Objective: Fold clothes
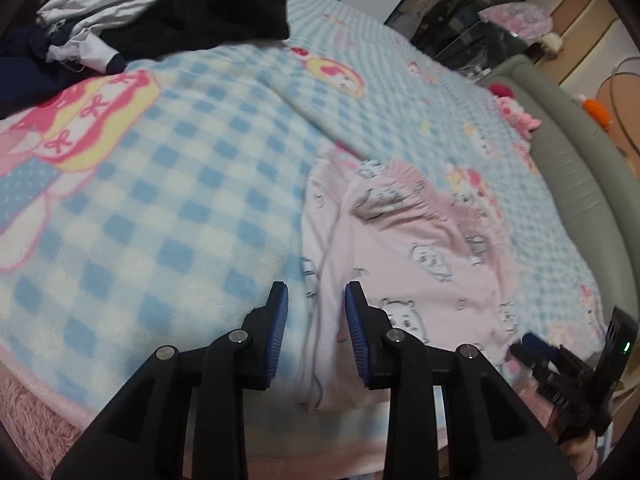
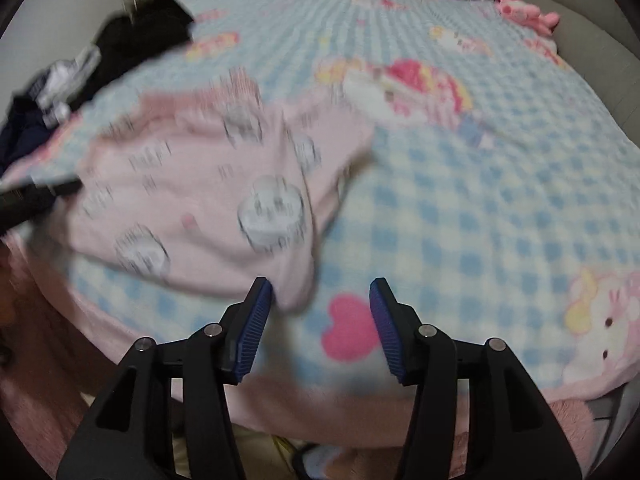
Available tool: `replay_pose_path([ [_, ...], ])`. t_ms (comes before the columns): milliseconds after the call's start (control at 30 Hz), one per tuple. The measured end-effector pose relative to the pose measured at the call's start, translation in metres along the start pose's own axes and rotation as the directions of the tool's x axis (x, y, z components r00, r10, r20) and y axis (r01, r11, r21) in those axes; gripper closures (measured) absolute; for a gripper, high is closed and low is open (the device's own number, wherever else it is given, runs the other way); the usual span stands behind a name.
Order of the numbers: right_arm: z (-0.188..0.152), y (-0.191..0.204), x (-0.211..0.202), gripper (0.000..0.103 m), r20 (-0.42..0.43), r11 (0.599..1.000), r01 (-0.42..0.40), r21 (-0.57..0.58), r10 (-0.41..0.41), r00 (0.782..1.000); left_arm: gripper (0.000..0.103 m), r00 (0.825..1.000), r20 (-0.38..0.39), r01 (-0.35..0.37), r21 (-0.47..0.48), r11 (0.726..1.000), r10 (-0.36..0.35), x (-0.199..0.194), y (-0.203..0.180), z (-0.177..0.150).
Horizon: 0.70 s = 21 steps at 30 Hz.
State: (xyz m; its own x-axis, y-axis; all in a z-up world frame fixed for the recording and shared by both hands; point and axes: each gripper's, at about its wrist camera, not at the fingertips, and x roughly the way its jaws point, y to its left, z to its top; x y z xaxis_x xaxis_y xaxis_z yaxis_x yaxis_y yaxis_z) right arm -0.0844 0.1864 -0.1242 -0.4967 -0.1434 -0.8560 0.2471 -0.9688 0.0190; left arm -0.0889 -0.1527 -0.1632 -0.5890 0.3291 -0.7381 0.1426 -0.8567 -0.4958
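Holding both tongs above the bed's near edge, you have nothing pinched right now. Your left gripper (image 1: 316,300) has its jaws parted a little, and the pink pyjama piece (image 1: 408,264) runs between and past them, but the pads don't press on it, so it's released. Your right gripper (image 2: 320,300) stands wider apart; the garment's lower corner (image 2: 294,292) sits just beside the left pad, not clamped (the picture is blurred here, so contact is hard to call). The pink garment, printed with small grey bears, lies rumpled on the blue-and-white checked blanket (image 1: 180,208) near the bed's front edge. At the far left corner of the bed there's a heap of dark and white clothes (image 1: 132,12). A pink plush toy (image 1: 518,114) rests at the far right edge against the grey bed frame (image 1: 580,168).
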Motion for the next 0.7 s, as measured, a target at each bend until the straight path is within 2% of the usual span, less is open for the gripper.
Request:
replay_pose_path([
  [67, 0.014, -0.006, -0.004, 0.051, 0.033, 0.992, -0.110, 0.064, 0.108, 0.994, 0.070, 0.998, -0.013, 0.054, -0.017, 0.998, -0.054, 0.001, 0.000, 0.001],
  [133, 0.026, -0.006, 0.009, 0.051, -0.007, 0.979, -0.175, 0.108, 0.177, 0.984, 0.069, 0.997, -0.024, 0.079, -0.039, 0.996, -0.080, 0.007, 0.001, 0.003],
  [233, 0.036, 0.001, 0.030, 0.050, -0.062, 0.982, -0.159, 0.099, 0.166, 0.984, 0.062, 0.991, -0.031, 0.125, -0.087, 0.988, -0.128, 0.014, 0.005, 0.008],
  [333, 0.046, -0.001, 0.046, 0.050, -0.075, 0.977, -0.178, 0.117, 0.188, 0.979, 0.061, 0.994, -0.003, 0.106, -0.109, 0.988, -0.107, 0.015, 0.009, 0.016],
  [400, 0.053, -0.002, 0.057, 0.050, -0.086, 0.978, -0.170, 0.120, 0.181, 0.980, 0.051, 0.993, -0.019, 0.113, -0.121, 0.986, -0.116, 0.024, 0.009, 0.023],
  [433, 0.055, -0.003, 0.062, 0.050, -0.094, 0.980, -0.160, 0.120, 0.172, 0.981, 0.049, 0.993, -0.037, 0.105, -0.114, 0.988, -0.109, 0.031, 0.007, 0.026],
  [500, 0.059, -0.005, 0.069, 0.050, -0.110, 0.984, -0.130, 0.121, 0.143, 0.984, 0.049, 0.998, -0.048, 0.040, -0.055, 0.998, -0.043, 0.038, -0.001, 0.028],
  [600, 0.056, -0.007, 0.055, 0.049, -0.063, 0.987, -0.096, 0.129, 0.105, 0.992, 0.049, 0.997, -0.071, -0.007, 0.052, 0.999, 0.011, 0.047, -0.018, 0.025],
  [633, 0.055, -0.008, 0.054, 0.047, -0.060, 0.987, -0.097, 0.129, 0.106, 0.993, 0.049, 0.998, -0.067, 0.015, 0.068, 0.998, -0.010, 0.045, -0.022, 0.024],
  [700, 0.053, -0.007, 0.062, 0.043, -0.098, 0.981, -0.146, 0.125, 0.159, 0.982, 0.062, 0.992, -0.058, 0.120, 0.078, 0.990, -0.116, 0.039, -0.029, 0.024],
])
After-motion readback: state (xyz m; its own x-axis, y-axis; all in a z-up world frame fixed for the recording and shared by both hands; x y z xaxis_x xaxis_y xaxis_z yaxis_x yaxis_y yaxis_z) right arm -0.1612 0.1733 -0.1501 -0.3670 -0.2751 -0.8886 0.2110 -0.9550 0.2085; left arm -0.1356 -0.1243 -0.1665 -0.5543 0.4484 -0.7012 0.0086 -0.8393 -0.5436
